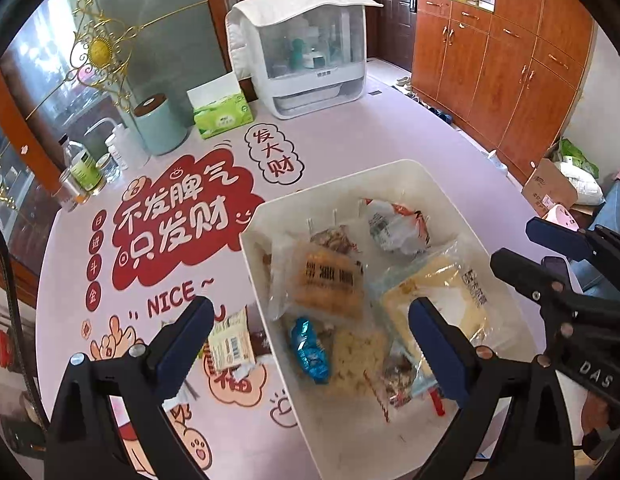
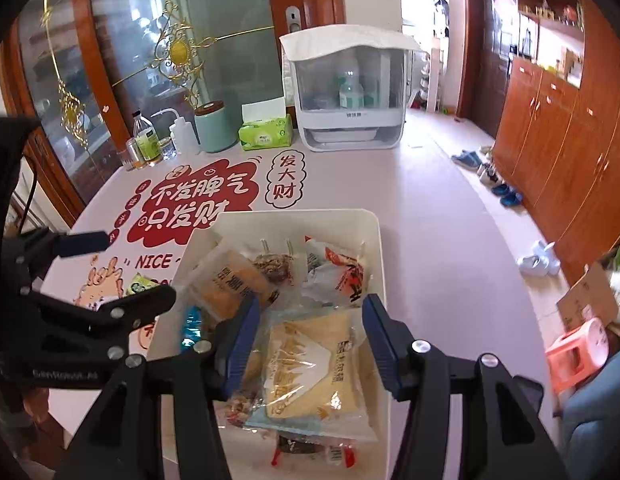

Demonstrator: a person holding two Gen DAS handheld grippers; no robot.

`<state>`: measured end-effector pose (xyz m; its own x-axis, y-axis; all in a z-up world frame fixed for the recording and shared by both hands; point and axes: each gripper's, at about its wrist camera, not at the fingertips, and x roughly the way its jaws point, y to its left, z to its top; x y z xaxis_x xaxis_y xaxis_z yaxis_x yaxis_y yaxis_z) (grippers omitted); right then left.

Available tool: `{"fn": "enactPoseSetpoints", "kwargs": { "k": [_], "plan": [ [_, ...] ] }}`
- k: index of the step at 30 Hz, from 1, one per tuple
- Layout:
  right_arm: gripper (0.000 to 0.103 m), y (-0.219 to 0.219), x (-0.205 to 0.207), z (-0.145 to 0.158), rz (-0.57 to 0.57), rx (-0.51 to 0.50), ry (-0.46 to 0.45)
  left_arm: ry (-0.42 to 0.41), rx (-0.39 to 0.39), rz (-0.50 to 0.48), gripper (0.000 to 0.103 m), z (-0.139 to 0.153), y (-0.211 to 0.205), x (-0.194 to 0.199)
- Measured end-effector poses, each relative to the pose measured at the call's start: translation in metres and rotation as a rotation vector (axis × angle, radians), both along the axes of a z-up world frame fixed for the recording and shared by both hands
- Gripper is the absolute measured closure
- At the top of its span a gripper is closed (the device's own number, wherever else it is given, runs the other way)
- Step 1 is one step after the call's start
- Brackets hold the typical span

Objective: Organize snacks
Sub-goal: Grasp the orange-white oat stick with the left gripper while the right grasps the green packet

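Note:
A white bin (image 1: 393,168) sits on the pink table and holds several snack packs, among them a large yellow cake pack (image 1: 433,304), an orange bread pack (image 1: 325,280) and a blue wrapped snack (image 1: 310,350). One small pale green snack pack (image 1: 230,340) lies on the table left of the bin. My left gripper (image 1: 310,336) is open and empty, straddling the bin's left wall. My right gripper (image 2: 308,340) is open and empty, hovering over the yellow cake pack (image 2: 306,368) in the bin (image 2: 302,216). The green pack also shows in the right wrist view (image 2: 140,282).
At the table's far edge stand a white storage cabinet (image 1: 310,64), a green tissue pack (image 1: 224,114), a teal canister (image 1: 158,124) and bottles (image 1: 84,168). Wooden cabinets (image 1: 509,64) line the right wall. A cardboard box (image 1: 549,188) and an orange stool (image 2: 581,352) sit on the floor.

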<state>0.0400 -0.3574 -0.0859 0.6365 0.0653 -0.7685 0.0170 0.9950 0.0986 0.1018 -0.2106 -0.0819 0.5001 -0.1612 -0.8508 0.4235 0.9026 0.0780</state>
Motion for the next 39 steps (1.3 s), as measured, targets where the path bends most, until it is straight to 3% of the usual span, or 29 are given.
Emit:
{"fn": "enactPoseSetpoints", "kwargs": {
  "k": [24, 33, 39],
  "plan": [
    [0.049, 0.059, -0.021, -0.004, 0.040, 0.029, 0.041, -0.008, 0.001, 0.061, 0.005, 0.010, 0.078, -0.038],
    [0.049, 0.116, -0.016, -0.003, 0.055, 0.040, 0.057, 0.008, 0.003, 0.075, 0.005, 0.006, 0.141, -0.032],
    [0.049, 0.159, -0.012, 0.000, 0.069, 0.040, 0.048, 0.046, 0.052, 0.047, 0.005, -0.018, 0.196, -0.022]
  ]
}}
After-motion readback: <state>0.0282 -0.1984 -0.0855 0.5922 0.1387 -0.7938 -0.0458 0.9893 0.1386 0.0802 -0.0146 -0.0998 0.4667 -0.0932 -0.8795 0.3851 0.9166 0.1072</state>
